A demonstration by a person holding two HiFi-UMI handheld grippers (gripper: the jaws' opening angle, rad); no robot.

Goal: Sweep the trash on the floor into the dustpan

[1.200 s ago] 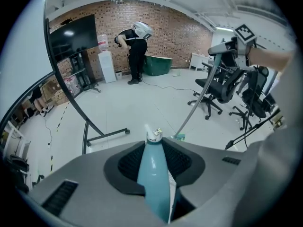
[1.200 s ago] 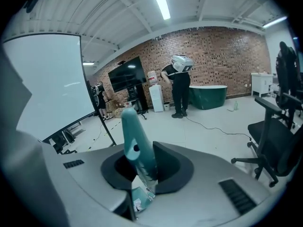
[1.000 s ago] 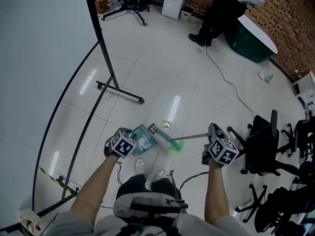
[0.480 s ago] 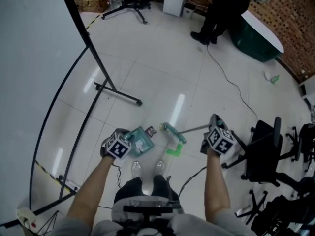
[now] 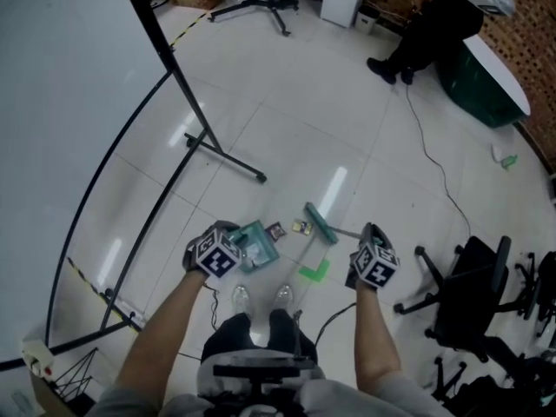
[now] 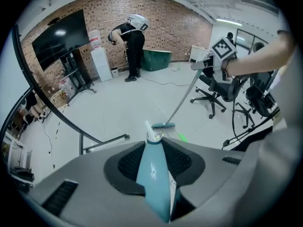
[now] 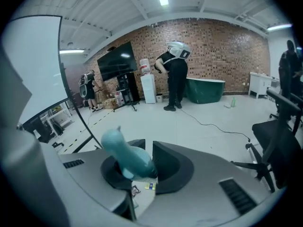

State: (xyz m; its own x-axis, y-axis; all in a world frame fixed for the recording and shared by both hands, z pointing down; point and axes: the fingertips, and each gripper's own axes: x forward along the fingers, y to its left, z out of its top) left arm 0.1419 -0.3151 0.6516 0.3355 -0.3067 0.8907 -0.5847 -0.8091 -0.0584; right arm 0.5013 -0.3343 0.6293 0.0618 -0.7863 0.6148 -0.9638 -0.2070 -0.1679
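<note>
The teal dustpan [image 5: 259,244] rests on the white floor in front of my feet, and my left gripper [image 5: 233,245] is shut on its handle [image 6: 154,174]. My right gripper [image 5: 365,243] is shut on the teal end of the broom handle [image 7: 124,156]. The thin handle slopes down to the broom head [image 5: 320,224], which lies on the floor to the right of the dustpan. Two small pieces of trash, a dark one [image 5: 275,230] and a yellowish one [image 5: 301,227], lie between the dustpan and the broom head. The left gripper view shows the broom head [image 6: 163,125] just beyond the pan's far end.
A green tape mark [image 5: 314,270] lies by my feet. A black stand leg [image 5: 228,160] of the white board crosses the floor at the left. Black office chairs [image 5: 469,295] stand at the right, a cable [image 5: 432,156] runs across the floor, and a person [image 5: 426,20] stands far back.
The broom head has drawn away from the dustpan to the right, leaving the trash between them. My right gripper has come down and nearer. The dustpan has shifted slightly with my left gripper.
</note>
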